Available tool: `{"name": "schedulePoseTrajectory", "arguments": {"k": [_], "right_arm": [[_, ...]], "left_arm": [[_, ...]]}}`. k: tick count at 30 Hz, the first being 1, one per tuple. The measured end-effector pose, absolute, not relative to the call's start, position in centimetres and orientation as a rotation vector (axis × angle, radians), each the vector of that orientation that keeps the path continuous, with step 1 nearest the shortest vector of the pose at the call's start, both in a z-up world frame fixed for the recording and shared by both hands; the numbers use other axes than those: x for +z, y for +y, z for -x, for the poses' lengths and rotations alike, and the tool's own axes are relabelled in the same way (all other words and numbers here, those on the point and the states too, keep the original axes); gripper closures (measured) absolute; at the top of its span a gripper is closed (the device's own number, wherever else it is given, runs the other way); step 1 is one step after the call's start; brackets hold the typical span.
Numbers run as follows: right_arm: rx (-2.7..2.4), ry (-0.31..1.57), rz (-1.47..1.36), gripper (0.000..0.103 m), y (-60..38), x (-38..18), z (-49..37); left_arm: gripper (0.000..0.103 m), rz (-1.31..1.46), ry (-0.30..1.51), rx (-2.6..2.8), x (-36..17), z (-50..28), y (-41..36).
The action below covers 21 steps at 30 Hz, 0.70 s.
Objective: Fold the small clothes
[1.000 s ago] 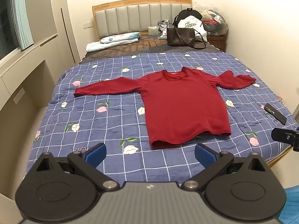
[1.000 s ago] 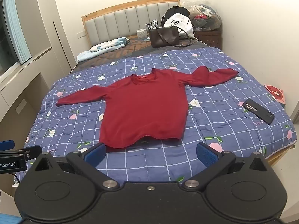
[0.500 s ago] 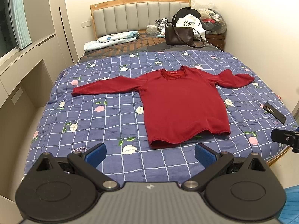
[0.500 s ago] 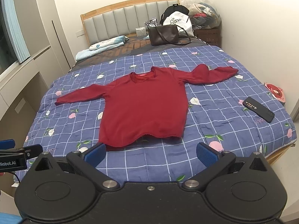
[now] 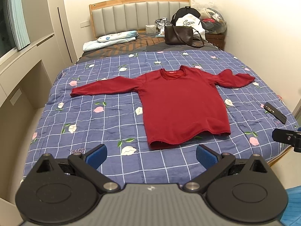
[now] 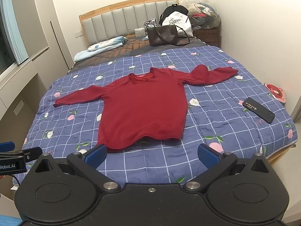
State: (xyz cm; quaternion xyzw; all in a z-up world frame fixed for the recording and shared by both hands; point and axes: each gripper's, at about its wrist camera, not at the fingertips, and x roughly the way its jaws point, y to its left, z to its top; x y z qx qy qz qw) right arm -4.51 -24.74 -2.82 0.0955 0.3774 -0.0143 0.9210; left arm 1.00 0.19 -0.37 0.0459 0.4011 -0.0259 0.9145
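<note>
Red sweater (image 5: 183, 106) flat on the bed (image 5: 112, 124), sleeves out at nine and three o'clock. Left gripper (image 5: 151, 153) and right gripper (image 6: 152, 153): jaws wide apart, empty, short of the hem. Best bet: pinch one sleeve cuff, fold inward smoothly.

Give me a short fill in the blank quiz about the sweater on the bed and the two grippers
1. The sweater spread flat on the quilt is ____ in color.
2. Both the left gripper and the right gripper have their jaws ____.
3. The phone lies on the quilt to the ____ of the sweater.
4. The brown handbag stands near the ____ of the bed.

Missing words: red; open; right; headboard
</note>
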Motion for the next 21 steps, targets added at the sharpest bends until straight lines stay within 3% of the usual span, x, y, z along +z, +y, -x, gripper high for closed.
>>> {"name": "schedulePoseTrajectory", "arguments": {"k": [21], "right_arm": [[-0.036,0.782,-0.2,0.0,-24.81,-3.04,4.51]], "left_arm": [[0.0,-0.097,0.84,-0.068,-0.75,-1.57,0.51]]}}
